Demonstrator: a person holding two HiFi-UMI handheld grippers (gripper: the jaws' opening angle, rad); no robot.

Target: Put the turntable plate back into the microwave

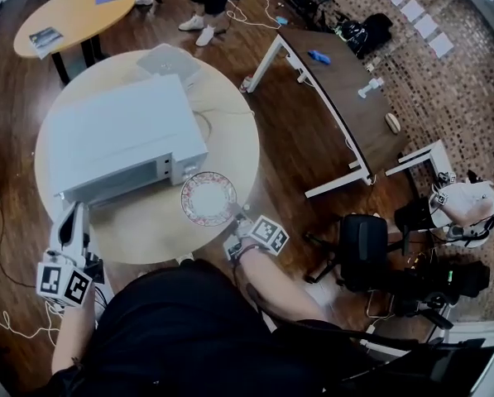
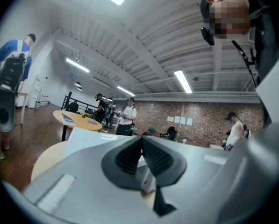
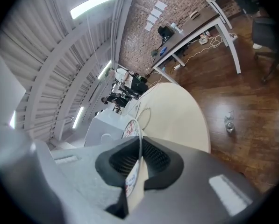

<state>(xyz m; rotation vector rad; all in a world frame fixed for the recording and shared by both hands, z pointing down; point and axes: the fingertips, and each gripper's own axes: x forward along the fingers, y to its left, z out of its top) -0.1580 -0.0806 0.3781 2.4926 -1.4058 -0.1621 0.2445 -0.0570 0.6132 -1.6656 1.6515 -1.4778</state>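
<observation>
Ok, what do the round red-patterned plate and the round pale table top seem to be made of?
The round red-patterned plate is probably glass or glazed ceramic: the right gripper view shows a thin, rigid rim edge-on and a printed red pattern, but the look leaves it open which. The round pale table top is likely laminate or painted wood: a smooth, matte beige surface with no visible grain.

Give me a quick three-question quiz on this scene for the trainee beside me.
1. True or false: the right gripper is shut on the plate.
2. What does the microwave stand on? A) the floor B) the round table C) a chair
3. Fill in one word: the plate is now ___ the microwave (inside or outside).

Key: 1 true, its jaws clamp the plate's rim. 2 B. 3 outside, by the microwave's front right corner.
</observation>
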